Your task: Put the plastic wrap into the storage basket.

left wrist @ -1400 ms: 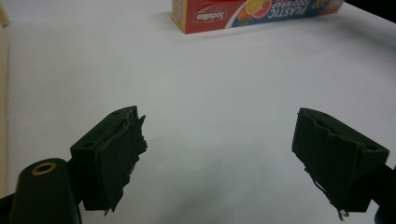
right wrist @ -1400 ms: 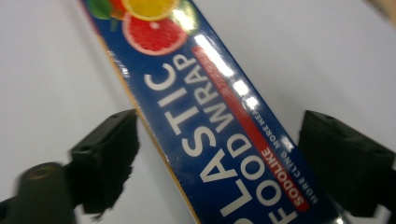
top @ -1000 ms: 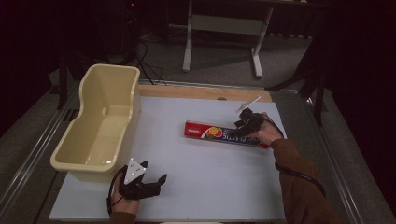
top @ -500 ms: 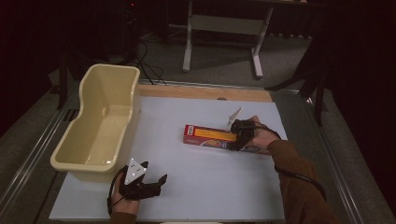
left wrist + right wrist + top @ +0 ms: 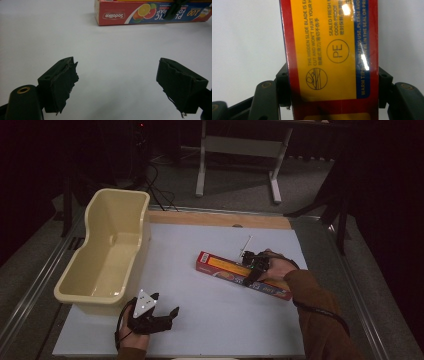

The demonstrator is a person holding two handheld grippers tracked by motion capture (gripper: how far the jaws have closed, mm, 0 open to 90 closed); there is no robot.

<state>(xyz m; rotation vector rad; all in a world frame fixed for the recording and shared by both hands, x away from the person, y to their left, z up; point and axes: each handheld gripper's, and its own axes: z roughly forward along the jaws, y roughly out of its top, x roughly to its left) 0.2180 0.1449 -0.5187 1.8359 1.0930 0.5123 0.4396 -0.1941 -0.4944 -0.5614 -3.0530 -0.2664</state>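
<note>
From the high view, the plastic wrap box [image 5: 243,275] lies flat on the white table [image 5: 215,330], slanted from about 10 o'clock to 4 o'clock, well apart from the cream tub [image 5: 107,255] at 9 o'clock. Your right gripper [image 5: 254,270] sits across the box a little past its middle, toward the 4 o'clock end; its jaws have just been closing with the box between them. Your left gripper [image 5: 159,316] rests on the table at 7 o'clock, near the tub's corner. In the left gripper view, your left jaws stand wide apart with nothing between them, and the box [image 5: 152,12] lies at 12 o'clock, well ahead. In the right gripper view, the pads press both long sides of the box [image 5: 329,57], so you have it clamped across its width. Judge it a long, light, stiff carton with a glossy skin: it may slip or pivot. Your off-centre hold could let the long end sag, and hard squeezing would likely dent the cardboard.
</note>
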